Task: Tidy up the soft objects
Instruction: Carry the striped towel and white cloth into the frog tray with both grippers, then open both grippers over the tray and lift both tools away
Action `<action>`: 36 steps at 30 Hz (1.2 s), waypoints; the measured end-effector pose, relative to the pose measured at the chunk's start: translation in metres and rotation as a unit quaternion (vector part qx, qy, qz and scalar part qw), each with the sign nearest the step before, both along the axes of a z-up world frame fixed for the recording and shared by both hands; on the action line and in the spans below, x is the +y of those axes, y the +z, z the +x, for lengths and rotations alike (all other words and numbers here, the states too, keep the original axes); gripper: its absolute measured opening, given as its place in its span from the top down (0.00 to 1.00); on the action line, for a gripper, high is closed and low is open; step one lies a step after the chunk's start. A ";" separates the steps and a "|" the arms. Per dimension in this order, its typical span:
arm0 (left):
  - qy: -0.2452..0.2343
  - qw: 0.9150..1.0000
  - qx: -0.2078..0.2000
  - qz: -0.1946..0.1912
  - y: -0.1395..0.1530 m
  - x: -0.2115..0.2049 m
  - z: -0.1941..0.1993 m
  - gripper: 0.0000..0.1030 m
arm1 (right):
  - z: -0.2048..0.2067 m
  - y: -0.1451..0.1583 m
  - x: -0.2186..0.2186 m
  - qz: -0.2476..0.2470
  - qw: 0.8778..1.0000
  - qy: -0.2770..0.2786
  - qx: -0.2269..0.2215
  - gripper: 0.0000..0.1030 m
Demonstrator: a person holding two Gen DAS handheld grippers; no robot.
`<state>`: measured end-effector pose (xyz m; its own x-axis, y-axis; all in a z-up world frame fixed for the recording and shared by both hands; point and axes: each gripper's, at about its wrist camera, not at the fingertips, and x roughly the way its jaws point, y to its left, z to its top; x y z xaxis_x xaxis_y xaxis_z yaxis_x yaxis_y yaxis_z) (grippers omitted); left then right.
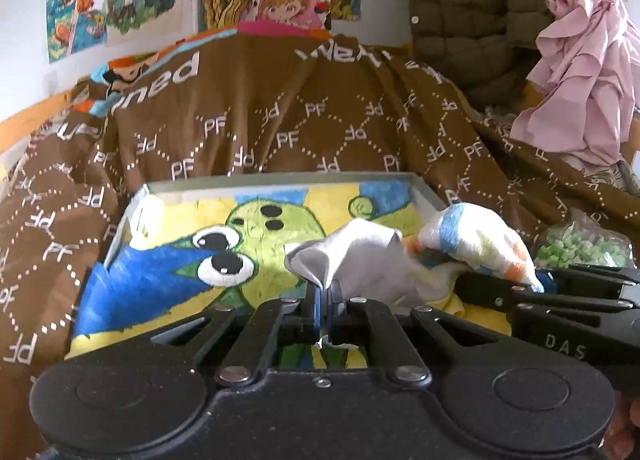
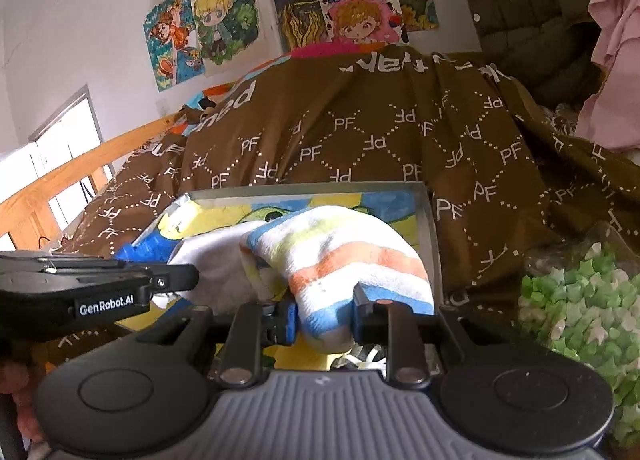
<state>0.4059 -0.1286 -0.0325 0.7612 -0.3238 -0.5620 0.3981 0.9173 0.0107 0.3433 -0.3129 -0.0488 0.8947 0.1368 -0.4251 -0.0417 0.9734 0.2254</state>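
Observation:
A metal tray [image 1: 280,178] lined with a cartoon drawing rests on a brown "PF" blanket [image 1: 280,127]. My left gripper [image 1: 326,306] is shut on a white-grey cloth [image 1: 352,256] and holds it over the tray's right part. My right gripper [image 2: 326,316] is shut on a rolled striped towel [image 2: 344,256] with orange, blue and yellow bands, over the tray's near right corner [image 2: 428,219]. The towel also shows in the left wrist view [image 1: 476,238], touching the white cloth, which shows in the right wrist view [image 2: 212,260]. The left gripper shows there too [image 2: 176,280].
A bag of green and white foam pieces [image 2: 580,312] lies right of the tray. A pink garment [image 1: 580,71] and an olive puffer jacket [image 1: 468,7] hang at the back right. Posters [image 2: 224,19] cover the wall. A wooden bed rail [image 2: 80,171] runs on the left.

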 end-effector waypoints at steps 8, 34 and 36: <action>0.009 1.000 0.027 0.005 -0.010 0.002 0.008 0.97 | 0.006 -0.003 -0.004 0.007 1.000 -0.008 0.013 0.67; 0.043 0.996 0.076 -0.021 -0.009 0.016 0.009 0.60 | 0.009 -0.003 -0.011 0.013 0.999 -0.017 0.028 0.22; 0.047 0.996 0.072 -0.022 -0.006 0.018 0.005 0.52 | 0.006 -0.001 -0.013 0.015 0.999 -0.019 0.025 0.17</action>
